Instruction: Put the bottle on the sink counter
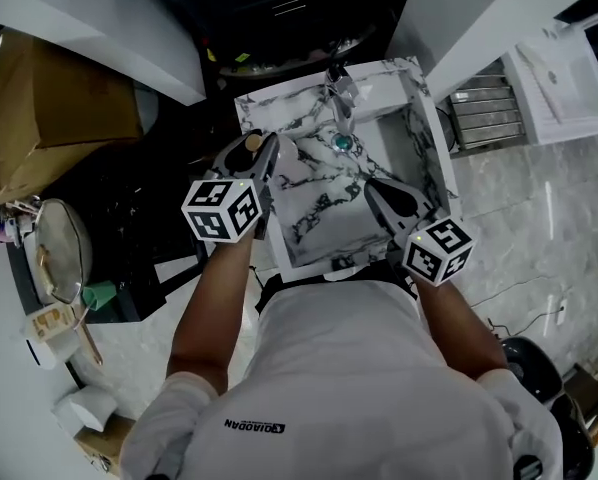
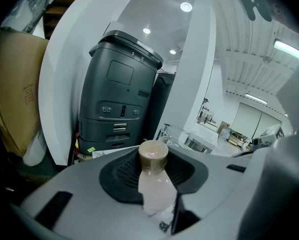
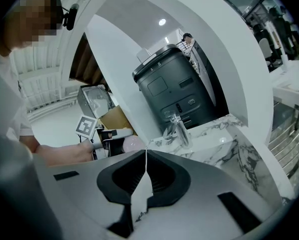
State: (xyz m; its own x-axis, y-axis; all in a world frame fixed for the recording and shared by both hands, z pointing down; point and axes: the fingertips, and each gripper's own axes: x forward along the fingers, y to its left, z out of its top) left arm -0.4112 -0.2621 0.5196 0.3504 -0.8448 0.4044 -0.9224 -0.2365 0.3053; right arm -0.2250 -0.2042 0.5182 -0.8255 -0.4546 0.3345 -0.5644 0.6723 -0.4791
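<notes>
The left tool (image 2: pixel 153 166) is pinching the bottle (image 2: pixel 156 184) by its pale body just under the brown cap (image 2: pixel 153 154), and the bottle stands upright between the jaws. In the head view this tool hangs over the left rim of the marble sink (image 1: pixel 419 158), so the bottle is in the air at the edge of the marble surface (image 1: pixel 269 106), not resting on it. The right tool (image 3: pixel 145 159) has its jaws pressed together with nothing between them, and it hovers over the front right part of the basin. A chrome faucet (image 1: pixel 339 96) rises from the back rim at the middle, leaning over the basin toward the drain (image 1: pixel 343 143); it stands between the two tools and the back strip of the surface. Behind the sink sits a tall dark machine (image 2: pixel 122 94) with buttons on its front, framed by curved white panels (image 2: pixel 64 84). A cardboard box (image 1: pixel 49 108) stands well to the left, and a metal rack (image 1: pixel 484 108) lies just beside the sink on the right.
</notes>
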